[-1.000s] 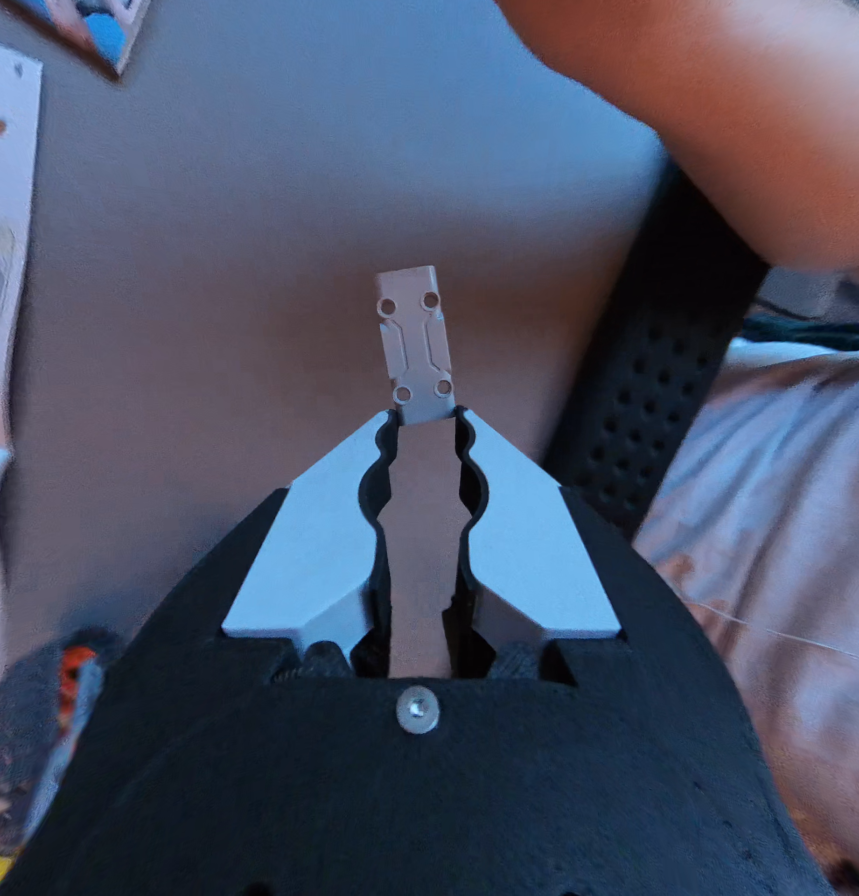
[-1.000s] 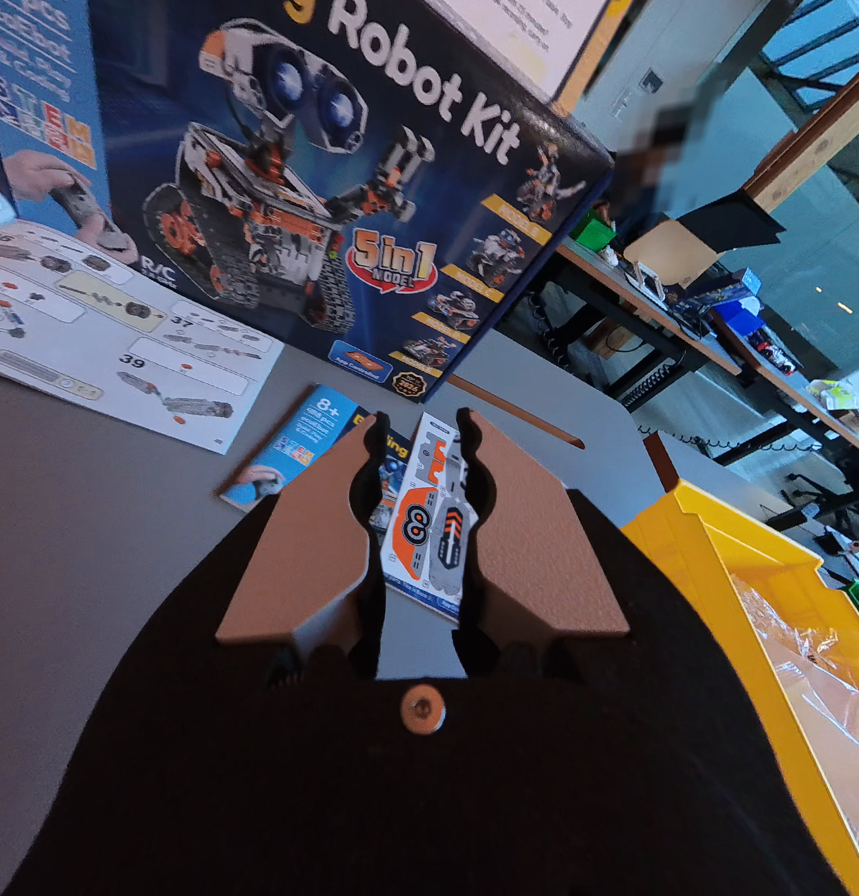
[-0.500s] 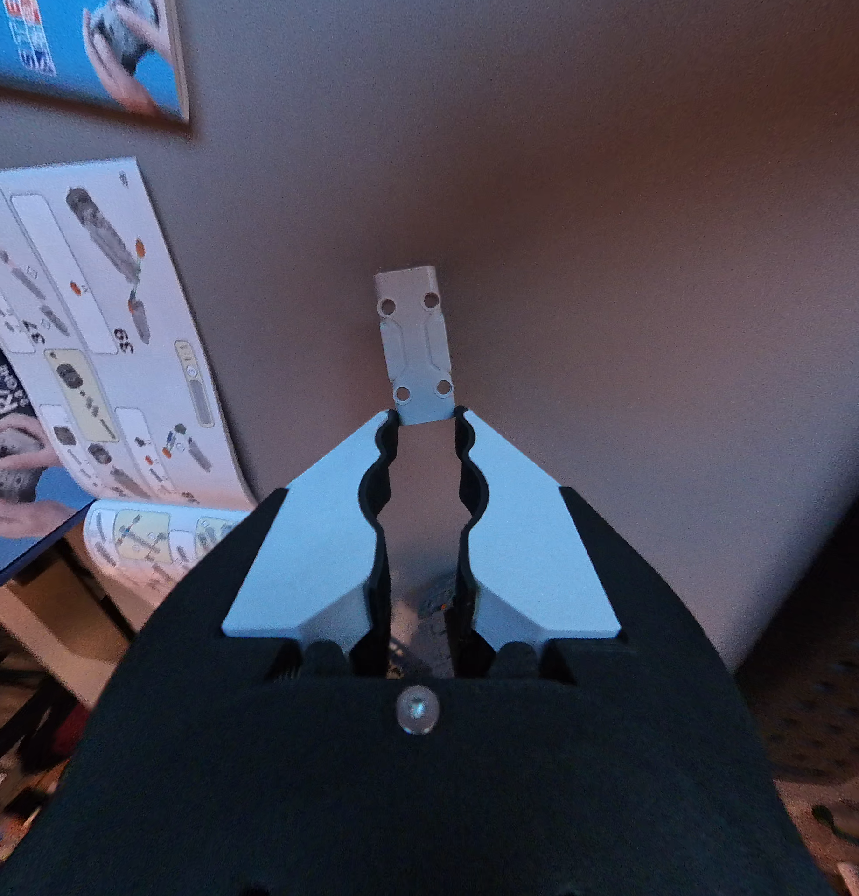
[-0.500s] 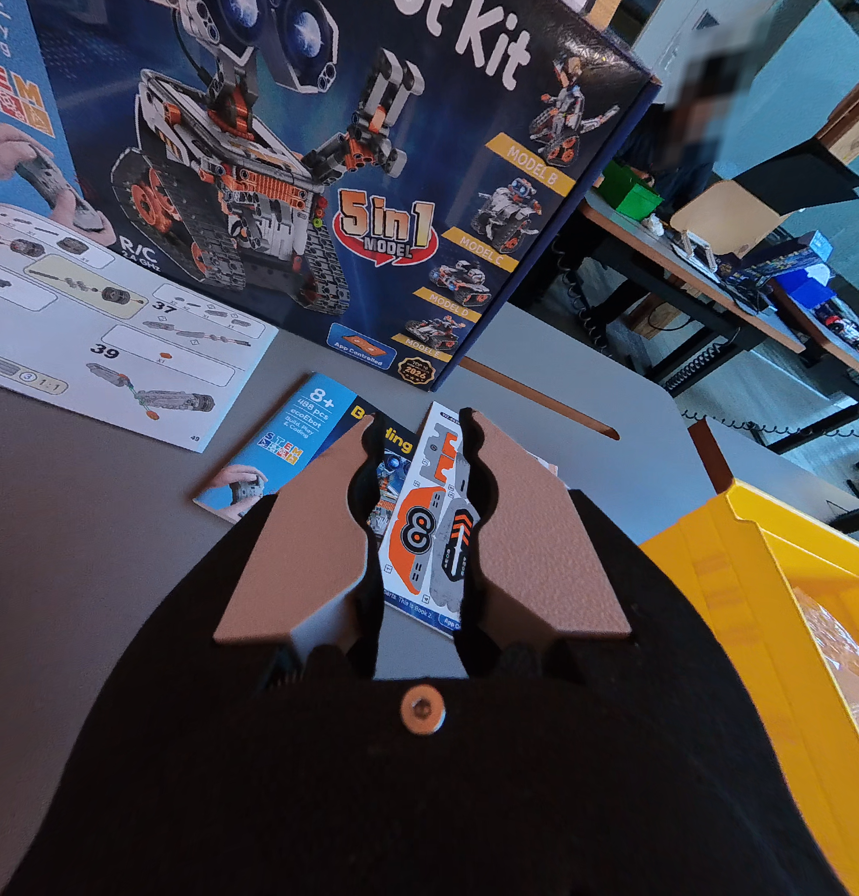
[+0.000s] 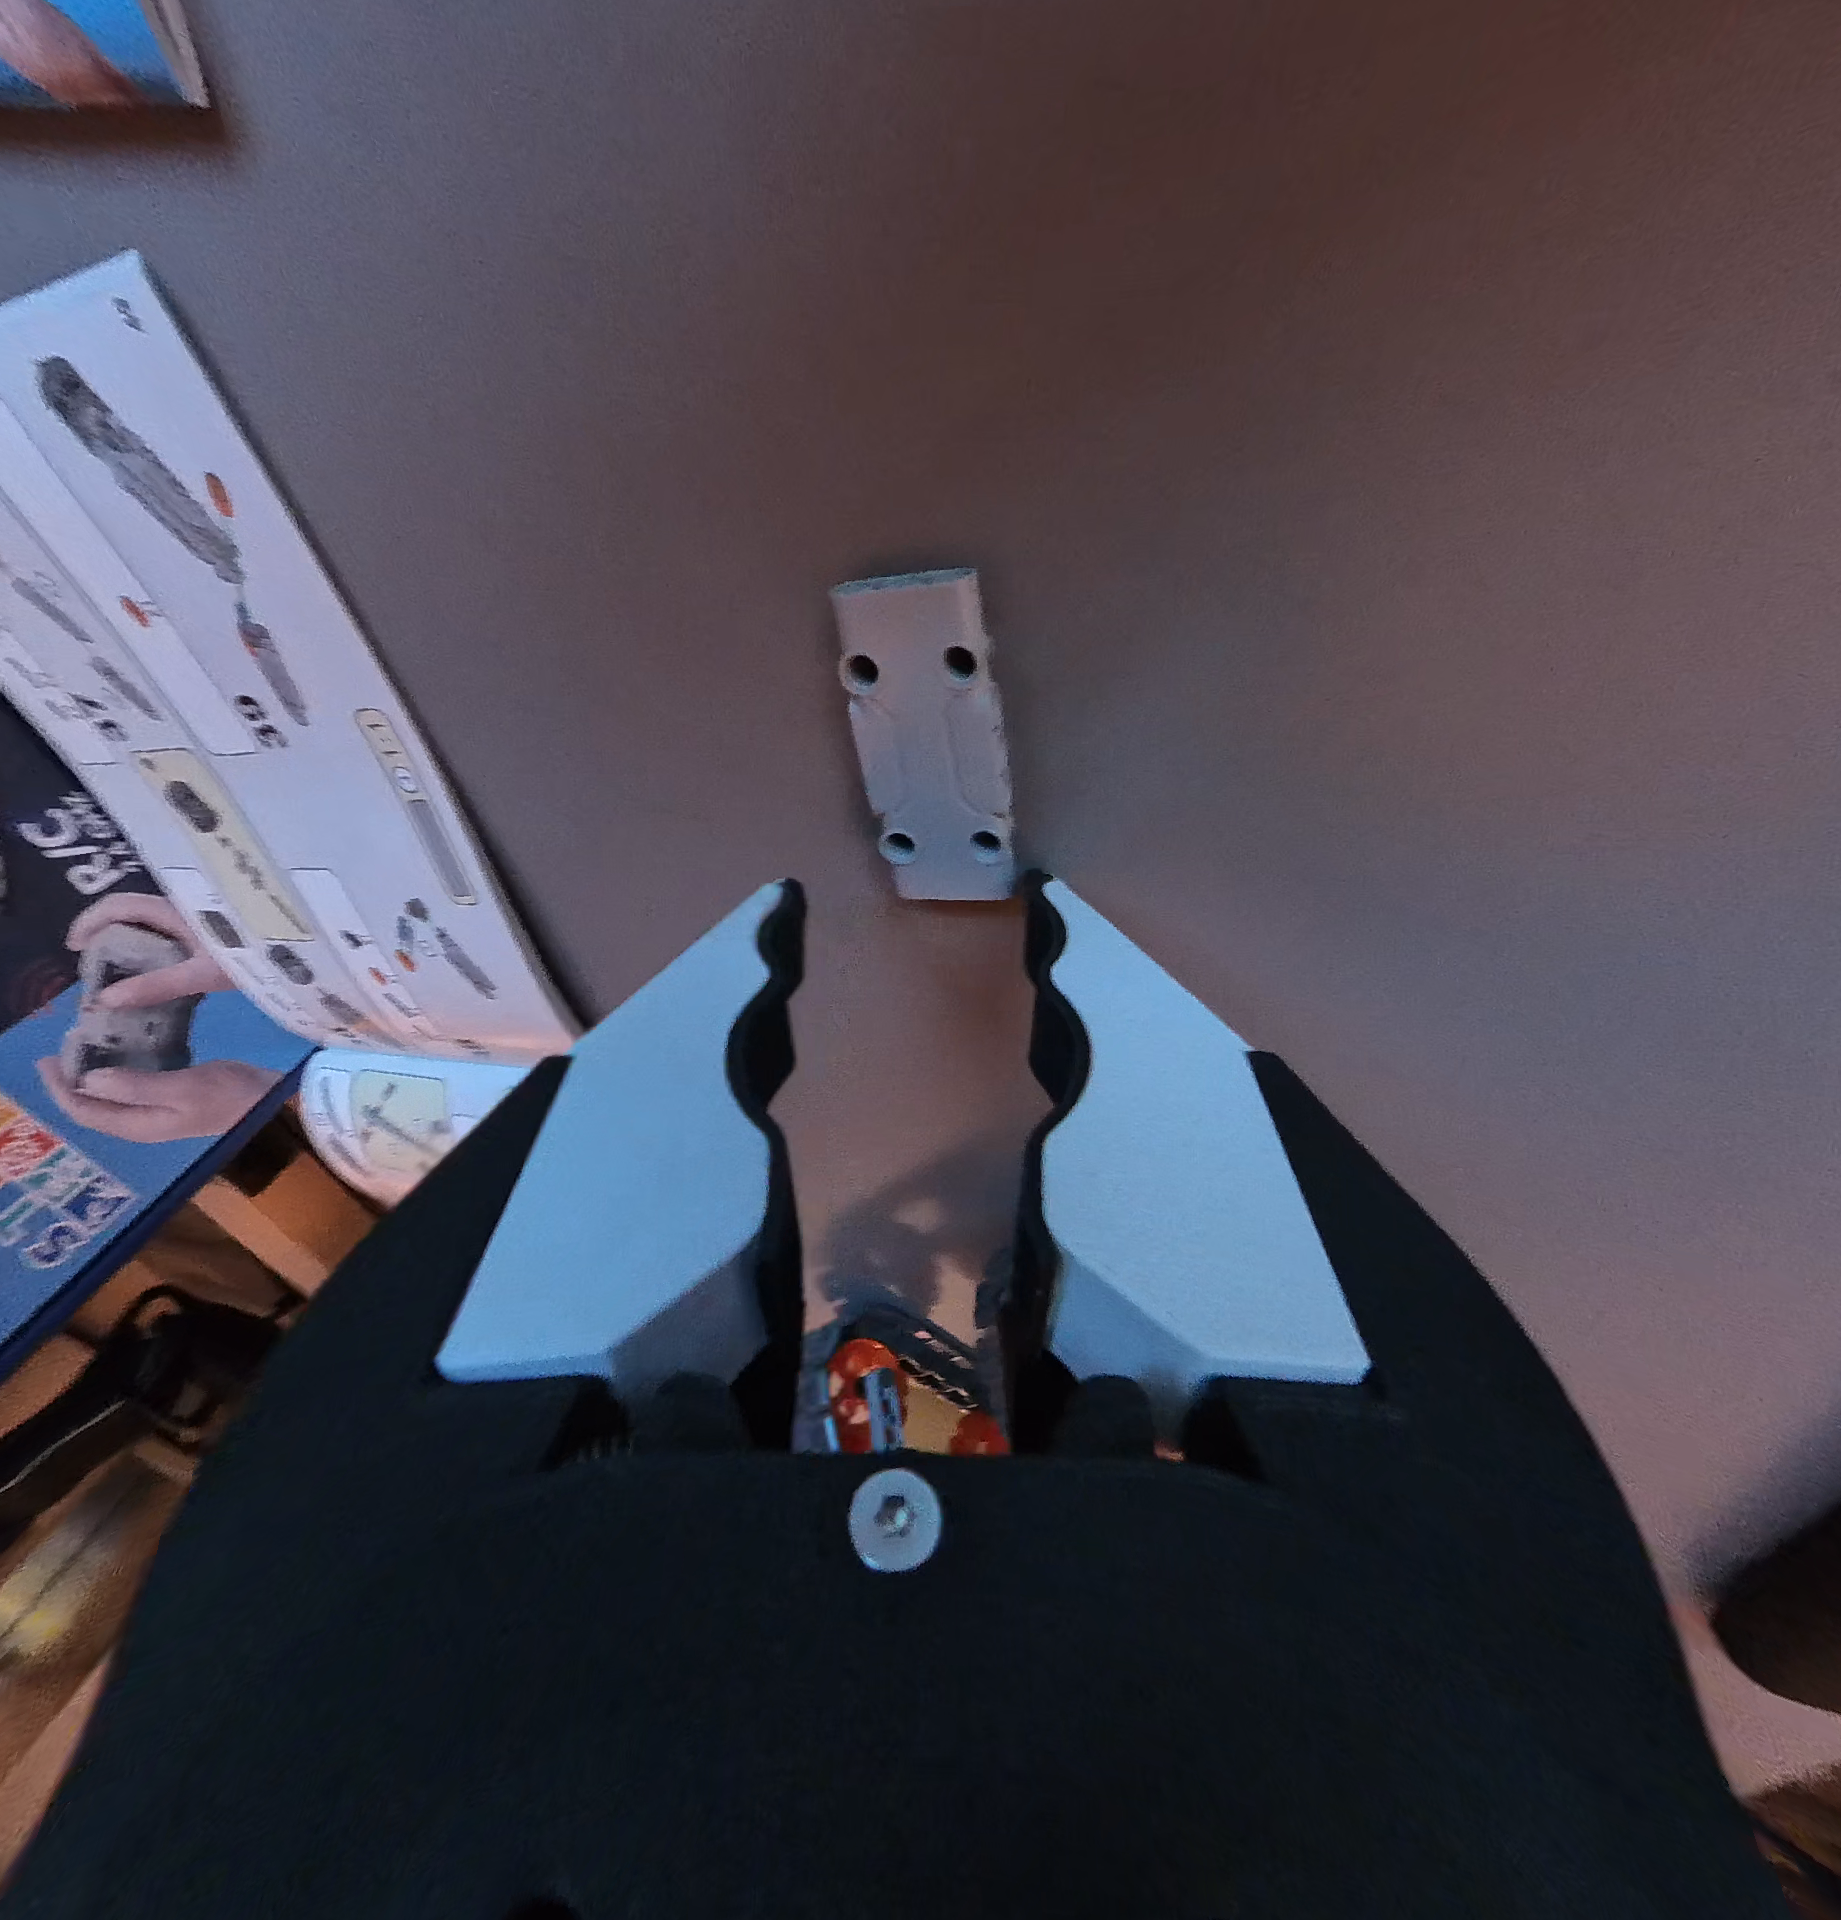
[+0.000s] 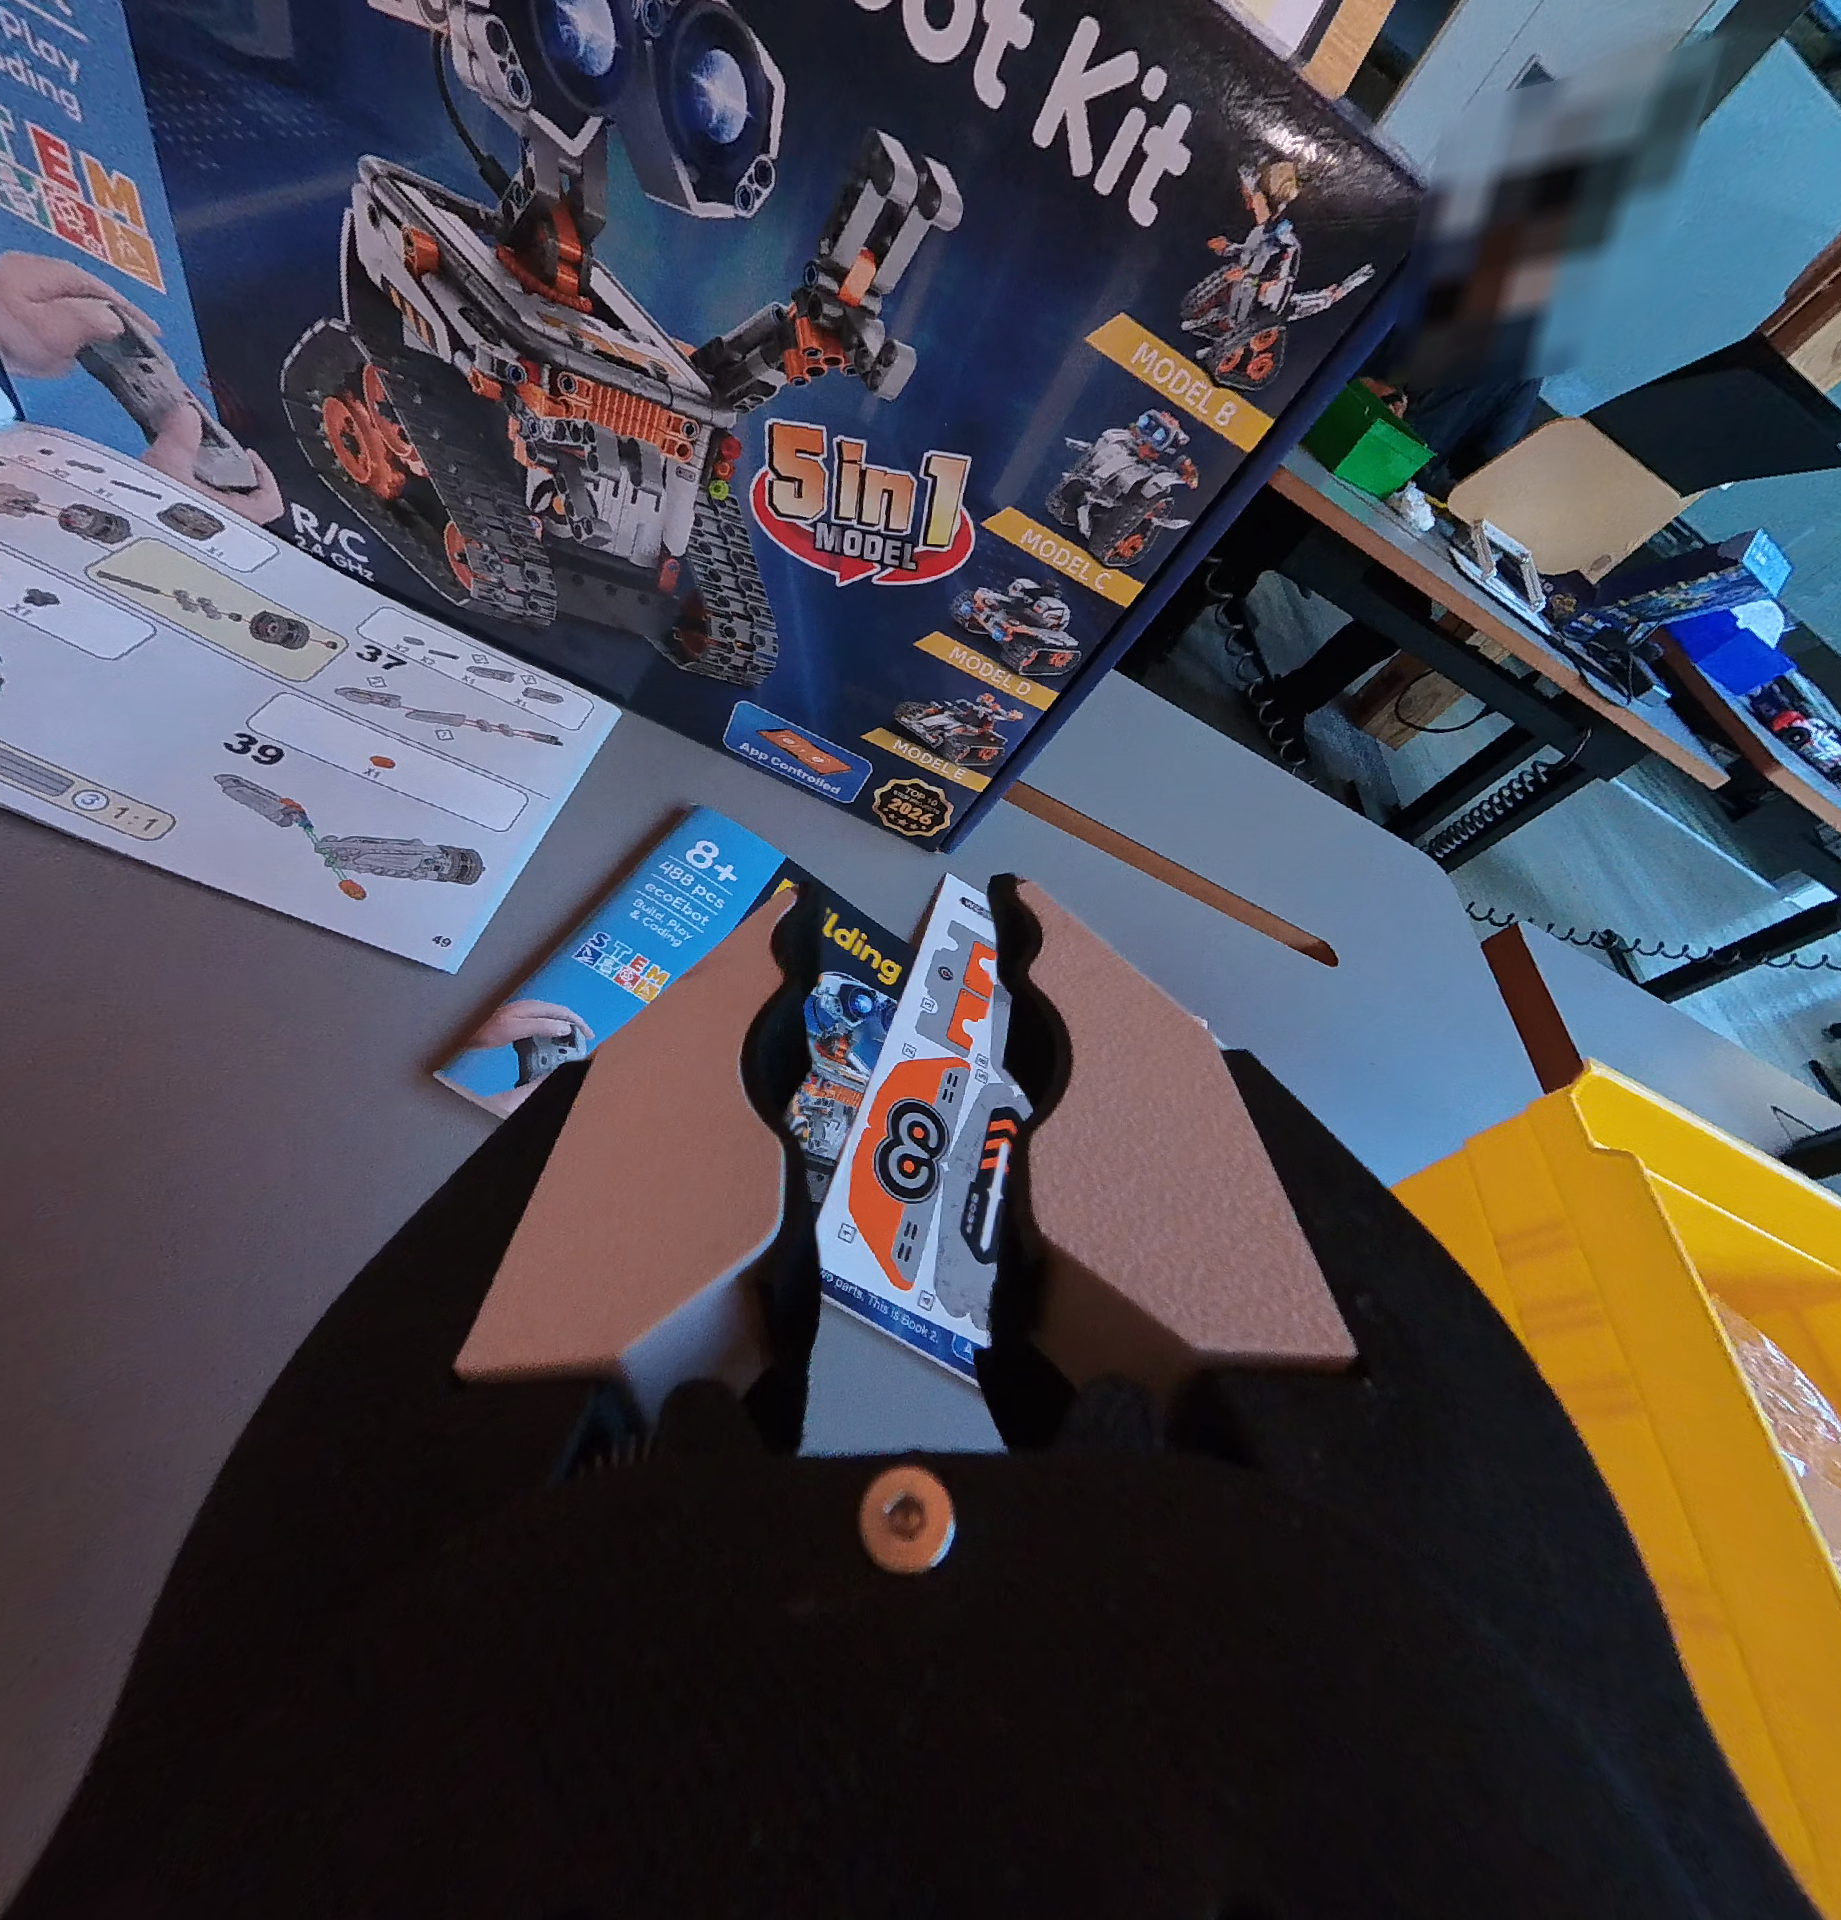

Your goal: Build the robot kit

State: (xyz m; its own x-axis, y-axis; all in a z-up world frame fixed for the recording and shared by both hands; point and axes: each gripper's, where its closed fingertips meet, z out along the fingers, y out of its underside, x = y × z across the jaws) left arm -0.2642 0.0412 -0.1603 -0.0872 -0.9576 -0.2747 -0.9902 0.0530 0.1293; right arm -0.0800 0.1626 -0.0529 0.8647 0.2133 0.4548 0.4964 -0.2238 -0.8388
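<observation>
Grey bench (image 5: 1311, 520) is filling the left wrist view; the left tongs (image 5: 908, 899) are spreading apart, a small grey plate (image 5: 926, 738) lying just at twelve o'clock, manual pages (image 5: 220, 675) at nine. Right wrist view: right tongs (image 6: 900, 894) are gaping empty over a sticker sheet (image 6: 921, 1143), kit box (image 6: 687, 364) at twelve, yellow bin (image 6: 1674, 1299) at three.

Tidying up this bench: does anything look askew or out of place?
Little stands out. A grey four-hole plate lies alone, slightly skewed, just beyond the open left gripper. A sticker sheet overlaps a booklet crookedly.
</observation>
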